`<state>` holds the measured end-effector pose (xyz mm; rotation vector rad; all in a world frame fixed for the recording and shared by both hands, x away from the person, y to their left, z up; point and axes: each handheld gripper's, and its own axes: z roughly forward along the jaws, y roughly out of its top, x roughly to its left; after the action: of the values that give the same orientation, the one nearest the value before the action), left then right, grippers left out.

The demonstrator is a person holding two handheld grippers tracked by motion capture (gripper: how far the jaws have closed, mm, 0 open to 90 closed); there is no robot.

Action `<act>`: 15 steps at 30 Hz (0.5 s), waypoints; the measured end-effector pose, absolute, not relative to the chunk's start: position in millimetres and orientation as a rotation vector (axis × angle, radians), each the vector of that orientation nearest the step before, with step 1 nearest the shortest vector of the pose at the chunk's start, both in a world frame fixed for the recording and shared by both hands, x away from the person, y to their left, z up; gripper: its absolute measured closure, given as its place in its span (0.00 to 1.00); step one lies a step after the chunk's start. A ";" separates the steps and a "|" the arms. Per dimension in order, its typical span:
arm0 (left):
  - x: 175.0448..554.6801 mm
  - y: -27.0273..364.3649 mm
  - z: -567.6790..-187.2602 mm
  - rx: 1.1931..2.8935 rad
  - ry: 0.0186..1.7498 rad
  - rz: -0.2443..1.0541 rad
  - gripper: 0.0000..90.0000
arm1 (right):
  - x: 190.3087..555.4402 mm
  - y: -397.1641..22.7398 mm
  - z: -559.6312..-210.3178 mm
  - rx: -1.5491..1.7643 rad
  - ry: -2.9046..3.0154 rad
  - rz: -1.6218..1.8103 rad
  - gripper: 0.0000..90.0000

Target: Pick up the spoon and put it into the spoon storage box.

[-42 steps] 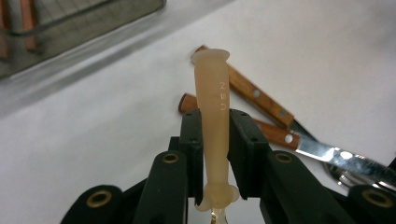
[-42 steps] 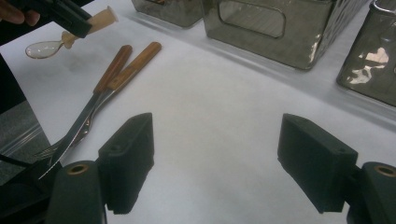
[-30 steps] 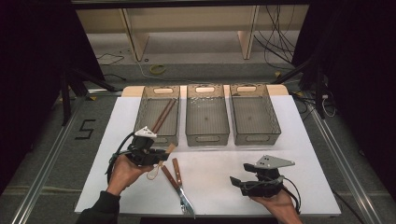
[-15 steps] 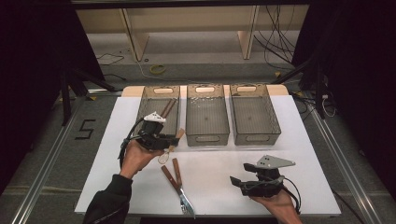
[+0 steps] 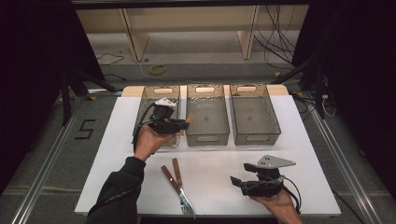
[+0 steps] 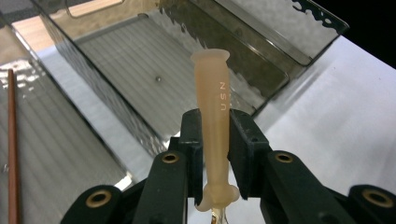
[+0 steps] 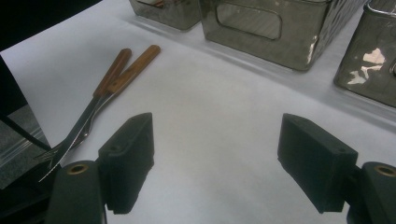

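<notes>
My left gripper point(image 5: 181, 124) is shut on a utensil with a pale peach handle point(image 6: 214, 98), gripped low on the handle. It hangs above the gap between the left bin point(image 5: 150, 97) and the middle bin point(image 5: 208, 136). The handle point(image 5: 189, 119) points toward the middle bin, and the utensil's working end is hidden below the jaws. My right gripper point(image 5: 236, 180) rests near the table's front right, open, with bare white table between its jaws point(image 7: 215, 163).
A knife and a fork with wooden handles point(image 5: 176, 181) lie crossed at the front centre, left of my right gripper point(image 7: 112, 79). A third smoky bin point(image 5: 256, 135) stands at the right. A thin brown stick point(image 6: 11, 140) lies in the left bin.
My left gripper has risen from the table and travelled forward to the bins with the pale-handled utensil in it. The right gripper has stayed put.
</notes>
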<state>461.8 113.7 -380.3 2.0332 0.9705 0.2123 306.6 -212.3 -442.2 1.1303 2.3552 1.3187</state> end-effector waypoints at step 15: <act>502.5 90.4 -379.8 1.998 0.985 0.249 0.84 | 306.3 -213.2 -442.0 1.130 2.355 1.329 0.31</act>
<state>502.5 90.4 -379.8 1.9983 0.9847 0.2494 306.3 -213.2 -442.0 1.1303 2.3554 1.3291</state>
